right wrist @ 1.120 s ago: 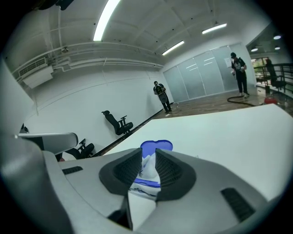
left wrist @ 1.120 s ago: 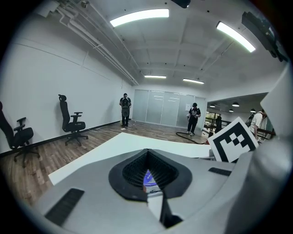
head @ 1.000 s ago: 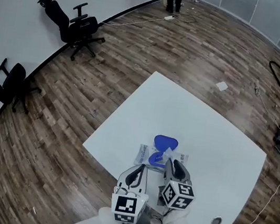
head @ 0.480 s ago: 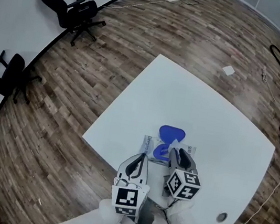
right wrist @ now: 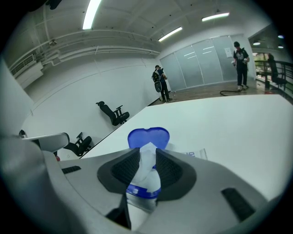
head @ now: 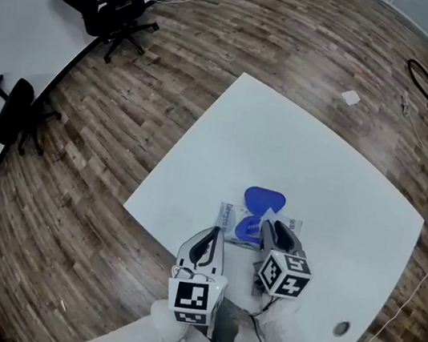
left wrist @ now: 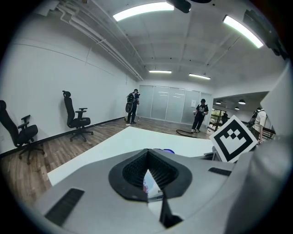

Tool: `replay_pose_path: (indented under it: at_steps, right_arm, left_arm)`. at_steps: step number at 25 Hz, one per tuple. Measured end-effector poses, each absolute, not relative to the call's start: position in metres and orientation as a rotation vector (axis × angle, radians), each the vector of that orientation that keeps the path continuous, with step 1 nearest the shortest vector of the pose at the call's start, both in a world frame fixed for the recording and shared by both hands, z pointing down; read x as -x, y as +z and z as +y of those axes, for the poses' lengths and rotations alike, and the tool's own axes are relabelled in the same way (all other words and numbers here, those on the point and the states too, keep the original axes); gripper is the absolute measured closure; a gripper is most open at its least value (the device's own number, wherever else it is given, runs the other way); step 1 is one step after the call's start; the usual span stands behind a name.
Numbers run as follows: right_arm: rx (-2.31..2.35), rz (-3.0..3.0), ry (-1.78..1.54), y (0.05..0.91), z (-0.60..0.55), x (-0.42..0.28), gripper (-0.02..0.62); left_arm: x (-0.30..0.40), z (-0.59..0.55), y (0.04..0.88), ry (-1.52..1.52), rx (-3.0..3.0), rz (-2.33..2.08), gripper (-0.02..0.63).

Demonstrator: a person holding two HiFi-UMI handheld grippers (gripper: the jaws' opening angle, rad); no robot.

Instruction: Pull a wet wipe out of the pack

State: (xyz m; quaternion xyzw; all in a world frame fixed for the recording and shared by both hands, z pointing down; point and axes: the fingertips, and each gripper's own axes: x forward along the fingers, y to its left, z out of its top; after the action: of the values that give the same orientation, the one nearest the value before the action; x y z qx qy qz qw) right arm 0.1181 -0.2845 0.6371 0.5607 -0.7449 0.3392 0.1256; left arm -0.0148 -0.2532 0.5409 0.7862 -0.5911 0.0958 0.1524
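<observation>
Pack (head: 231,214) lies flat on white table (head: 299,148), near the person's edge. Blue lid (head: 263,200) is flipped open, pointing away from them. White tuft of wipe (right wrist: 147,153) sticks up thru the opening, just in front of the lid.

R gripper (head: 271,231): over the pack, angled down. Jaws have just been opening and now stand spread wide, w/ the tuft between the pads. It brushes them at most. No real pinch that I can see.

L gripper (left wrist: 147,151): tips pressed together, nothing in them. Sits at the pack's near-left corner. Pack edge shows thru the gap below the tips. Can't tell if it touches.

Handling, my read:
- Wipe = thin, wet, limp, v. light. Likely slick, and prob. tears if nipped only at the tip.
- Best hold: low on the tuft, close to the opening, full pad width.
- Pack = soft, light, smooth film. Will prob. lift or slide w/ the pull, so pin it beside the lid w/ L gripper.
- Pull straight up and slow, since the next sheet may trail out.
</observation>
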Motion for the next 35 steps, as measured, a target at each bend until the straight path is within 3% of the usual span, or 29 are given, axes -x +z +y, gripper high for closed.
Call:
replay_pose_path:
  at_steps: [10,17,35]
  right_arm:
    - [-1.588,-2.153,1.003,0.641,-0.284,-0.111,0.486]
    - [-1.609,-2.124,0.982,0.642,-0.283,-0.112,0.545]
    - [-1.644,-2.118,0.99,0.633,-0.28,-0.113,0.581]
  left_arm:
    - [0.024,-0.254,0.543,0.264,-2.23,-1.711,0.609]
    - [0.031,-0.256,0.544,0.261,-2.21,-1.726,0.609]
    - [0.033,-0.256,0.535,0.229,-2.219,-1.717,0.609]
